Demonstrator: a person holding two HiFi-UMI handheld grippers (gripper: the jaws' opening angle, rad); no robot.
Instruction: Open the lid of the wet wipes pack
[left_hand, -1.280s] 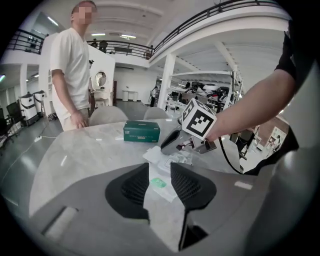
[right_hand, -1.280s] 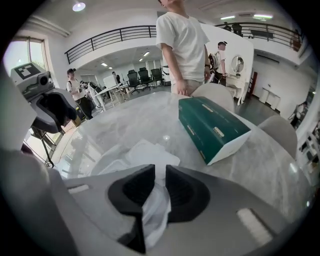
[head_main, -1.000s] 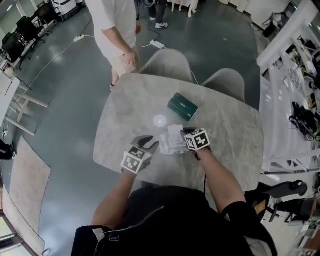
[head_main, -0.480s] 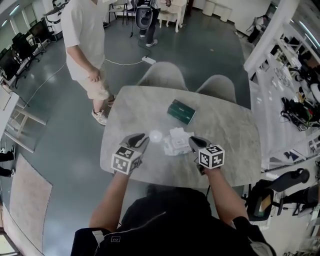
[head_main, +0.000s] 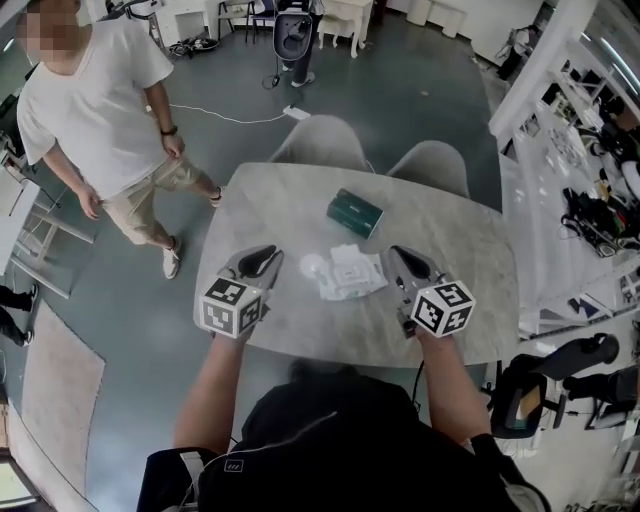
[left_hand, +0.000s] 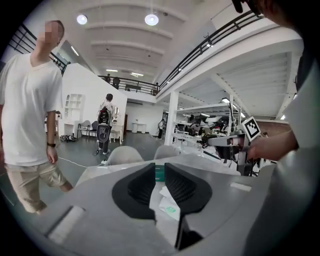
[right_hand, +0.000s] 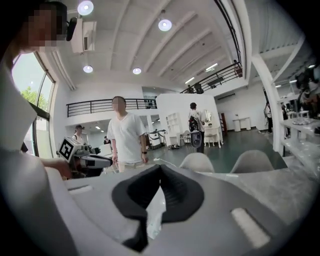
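1. The white soft wet wipes pack (head_main: 350, 272) lies flat near the middle of the rounded grey stone-look worktop (head_main: 470, 270), between the two grippers and touched by neither.
2. The left gripper (head_main: 264, 257) is held up off the worktop, to the left of the pack. Its dark fingers (left_hand: 182, 187) are closing, with a narrow slit between them and nothing in it; through the slit I can see the pack further off.
3. The right gripper (head_main: 402, 257) is held up to the right of the pack. Its fingers (right_hand: 177, 192) meet at the tips, closed on nothing.
4. I cannot tell from here whether the pack's lid is up or down.
5. A dark green box (head_main: 355, 213) sits on the worktop just beyond the pack, apart from it.
6. Two pale grey chairs (head_main: 322, 140) stand at the far edge of the worktop.
7. A person in a white T-shirt (head_main: 100, 110) stands on the floor off the worktop's far left corner.
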